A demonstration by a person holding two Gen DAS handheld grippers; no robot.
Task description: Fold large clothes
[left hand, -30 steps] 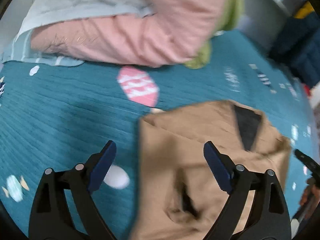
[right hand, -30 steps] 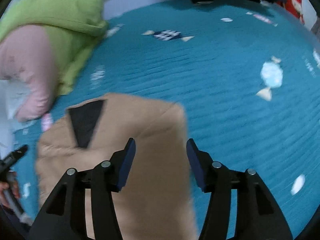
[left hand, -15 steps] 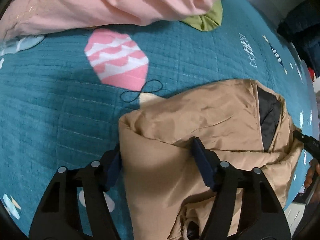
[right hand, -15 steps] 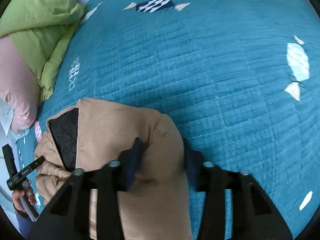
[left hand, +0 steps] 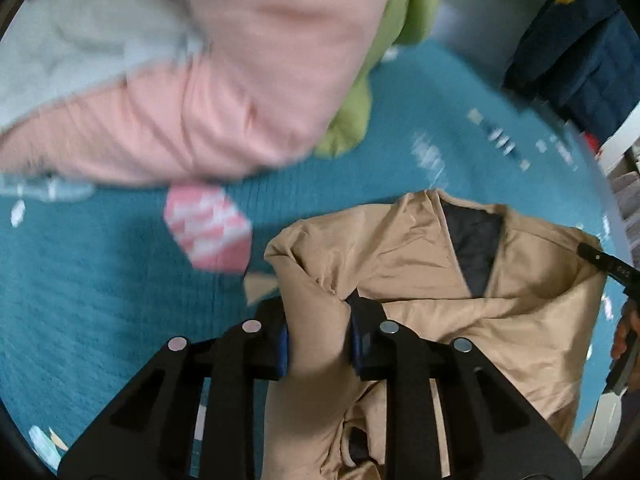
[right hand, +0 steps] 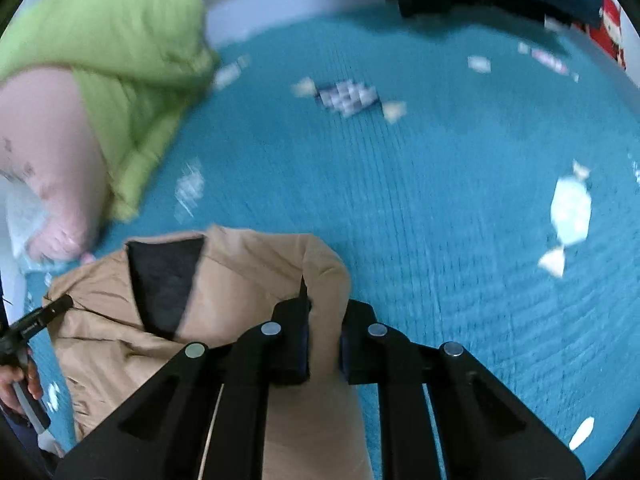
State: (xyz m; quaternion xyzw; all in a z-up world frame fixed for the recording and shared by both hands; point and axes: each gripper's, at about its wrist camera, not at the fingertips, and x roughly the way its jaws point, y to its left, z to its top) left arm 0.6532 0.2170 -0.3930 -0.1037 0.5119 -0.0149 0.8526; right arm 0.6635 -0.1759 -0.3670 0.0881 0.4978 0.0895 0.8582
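A tan jacket [left hand: 420, 276] with a dark lining [left hand: 476, 252] lies bunched on a teal quilted blanket [left hand: 100, 272]. My left gripper [left hand: 318, 338] is shut on a thick fold at the jacket's left edge. In the right wrist view the same jacket [right hand: 240, 280] shows with its dark lining [right hand: 164, 280] at the left. My right gripper [right hand: 324, 340] is shut on a fold at the jacket's right edge. Each gripper shows in the other's view: the right one at the far right [left hand: 612, 268], the left one at the far left [right hand: 36, 320].
A pink garment [left hand: 224, 92], a green one [left hand: 400, 40] and a pale grey one [left hand: 80, 40] lie piled at the blanket's far side. The pink [right hand: 48, 152] and green [right hand: 120, 60] ones show at the left in the right wrist view. Dark blue fabric [left hand: 580, 64] is at the far right.
Both grippers have shut on folds of the tan jacket, which they straddled open before. The jacket is bunched up between them and the views have risen from the blanket.
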